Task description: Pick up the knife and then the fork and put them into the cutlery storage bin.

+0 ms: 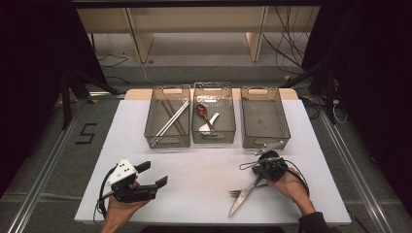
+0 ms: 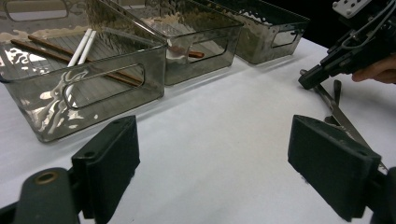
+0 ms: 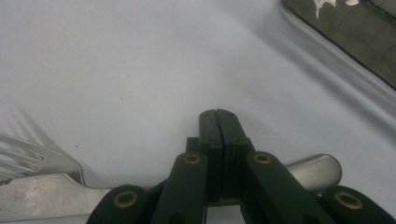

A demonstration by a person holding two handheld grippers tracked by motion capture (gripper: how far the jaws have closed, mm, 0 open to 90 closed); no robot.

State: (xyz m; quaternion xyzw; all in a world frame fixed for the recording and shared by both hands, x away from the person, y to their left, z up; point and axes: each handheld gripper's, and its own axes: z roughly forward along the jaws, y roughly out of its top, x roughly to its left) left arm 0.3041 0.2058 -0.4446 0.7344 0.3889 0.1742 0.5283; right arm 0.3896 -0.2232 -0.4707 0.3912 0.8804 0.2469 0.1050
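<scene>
Chopsticks (image 1: 171, 118) fill left bin (image 1: 167, 141).

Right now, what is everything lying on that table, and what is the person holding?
white rectangular table sheet: one, white, covers the tabletop.
clear smoky plastic bins: three, grey-tinted, in a row at the far side.
brown wooden chopsticks: a pair, brown, left bin.
white chopsticks: a pair, white, left bin, crossing the brown ones.
red-brown spoon: one, middle bin.
white spoon: one, middle bin.
silver metal fork: one, on the sheet by the right hand.
silver metal knife: one, crossing the fork.
left hand-held gripper: black, jaws open, near left.
right hand-held gripper: black, jaws shut over the cutlery; whether it pinches the knife is unclear.
</scene>
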